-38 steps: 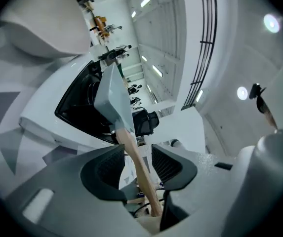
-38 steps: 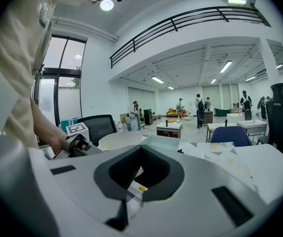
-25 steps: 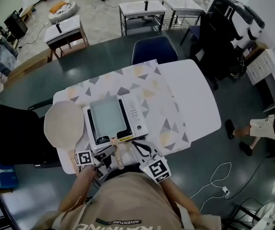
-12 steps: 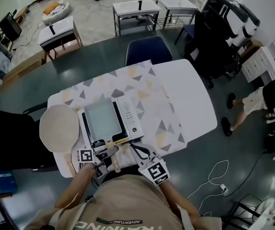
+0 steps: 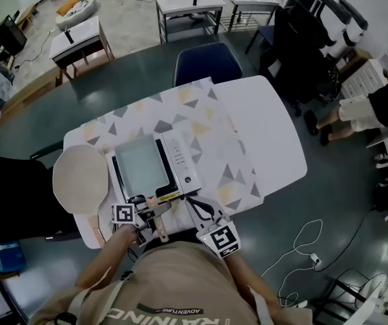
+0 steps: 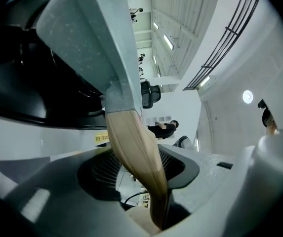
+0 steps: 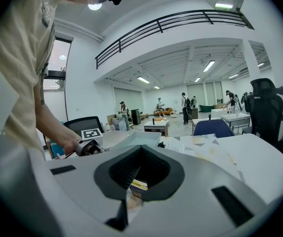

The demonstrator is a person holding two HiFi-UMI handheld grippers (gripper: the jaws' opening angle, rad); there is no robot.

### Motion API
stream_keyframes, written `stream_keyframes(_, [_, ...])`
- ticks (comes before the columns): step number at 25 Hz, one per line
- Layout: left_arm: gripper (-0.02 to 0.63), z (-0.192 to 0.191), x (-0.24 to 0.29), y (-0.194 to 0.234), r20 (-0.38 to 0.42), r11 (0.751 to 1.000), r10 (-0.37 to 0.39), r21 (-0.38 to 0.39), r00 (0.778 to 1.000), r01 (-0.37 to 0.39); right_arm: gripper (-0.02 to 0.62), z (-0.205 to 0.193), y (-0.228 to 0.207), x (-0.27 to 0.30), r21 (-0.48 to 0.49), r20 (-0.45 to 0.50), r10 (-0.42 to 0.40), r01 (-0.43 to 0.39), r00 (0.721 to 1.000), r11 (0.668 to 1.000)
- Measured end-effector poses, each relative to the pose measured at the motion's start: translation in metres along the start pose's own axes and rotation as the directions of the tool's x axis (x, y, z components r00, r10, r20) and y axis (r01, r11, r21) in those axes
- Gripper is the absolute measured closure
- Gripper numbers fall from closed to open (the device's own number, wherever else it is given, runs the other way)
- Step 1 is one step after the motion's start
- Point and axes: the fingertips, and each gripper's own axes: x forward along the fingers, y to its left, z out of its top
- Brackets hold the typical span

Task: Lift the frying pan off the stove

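A square grey frying pan sits on a white induction stove at the near side of the table. Its wooden handle points toward me. My left gripper is shut on that handle; in the left gripper view the handle runs down between the jaws from the pan above. My right gripper hovers just right of the handle near the stove's front corner, jaws together and holding nothing. The right gripper view shows the pan ahead of the right gripper.
A round wooden board lies left of the stove. A triangle-patterned cloth covers part of the white table. A blue chair stands at the far side. People and desks are farther off.
My left gripper has moved right onto the pan's handle and shut on it. The right gripper has stayed near the stove's front corner.
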Motion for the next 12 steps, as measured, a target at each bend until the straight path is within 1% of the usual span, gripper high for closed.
stream_keyframes(5, [0.408, 0.001, 0.005, -0.002, -0.003, 1.000, 0.002, -0.013, 1.000, -0.002, 0.601, 0.000, -0.009, -0.005, 0.012, -0.011, -0.022, 0.022, 1.000, 1.000])
stream_keyframes(8, [0.408, 0.002, 0.006, -0.003, 0.003, 0.999, 0.029, -0.043, 1.000, -0.029, 0.601, 0.000, -0.012, -0.008, 0.046, -0.008, -0.035, 0.035, 0.999, 0.998])
stream_keyframes(12, [0.410, 0.007, 0.010, -0.009, -0.010, 1.000, -0.003, 0.019, 1.000, 0.003, 0.601, -0.005, -0.015, -0.007, 0.054, -0.002, -0.043, 0.043, 0.999, 0.998])
